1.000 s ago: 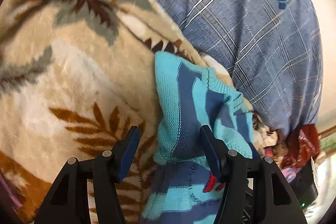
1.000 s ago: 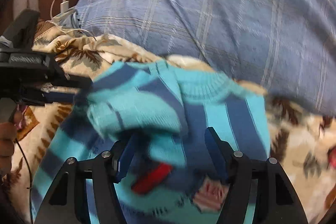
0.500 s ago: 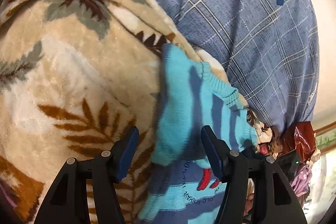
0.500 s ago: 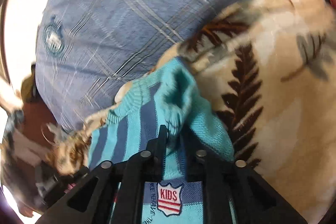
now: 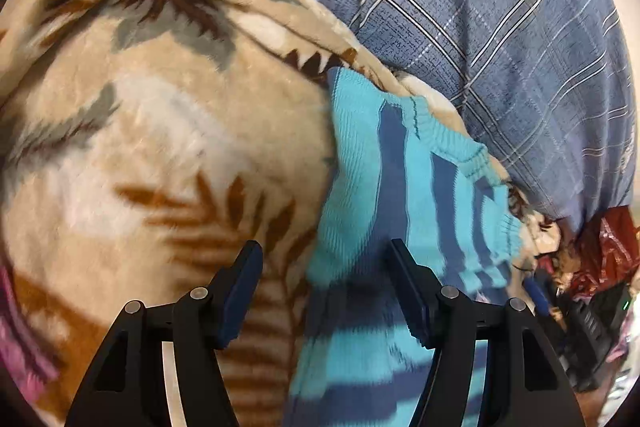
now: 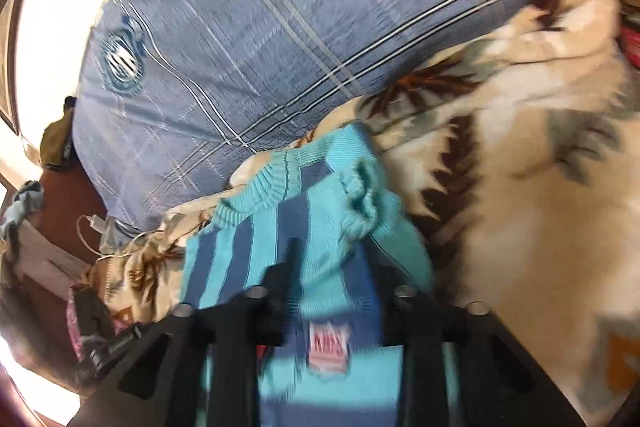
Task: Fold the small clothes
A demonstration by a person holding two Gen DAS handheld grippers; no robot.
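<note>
The left gripper point(image 5: 326, 285) stands wide over the small striped sweater point(image 5: 404, 187), its pads clear of the knit on both sides, gripping nothing; one finger hangs over the leaf-patterned blanket point(image 5: 160, 131), the other over the turquoise and navy stripes. The right gripper point(image 6: 332, 267) is narrower and its jaws are opening, with a bunched fold of the sweater point(image 6: 320, 211) between them; motion blur keeps me from telling whether the pads press on it. Only the right wrist view shows the red-and-white badge point(image 6: 328, 347) on the sweater's front, too smeared to read, and a white cable point(image 6: 96, 227) at the blanket's point(image 6: 520, 187) left edge. Only the left wrist view shows the ribbed neck opening plainly and the dark clutter past the blanket's right edge. The sweater lies on the blanket just below the blue plaid pillow point(image 5: 500, 39), its collar near the pillow's lower edge. Its hem is cut off behind both grippers. Bare blanket spreads wide to one side of the sweater; the pillow point(image 6: 260, 39) closes off the far side.
</note>
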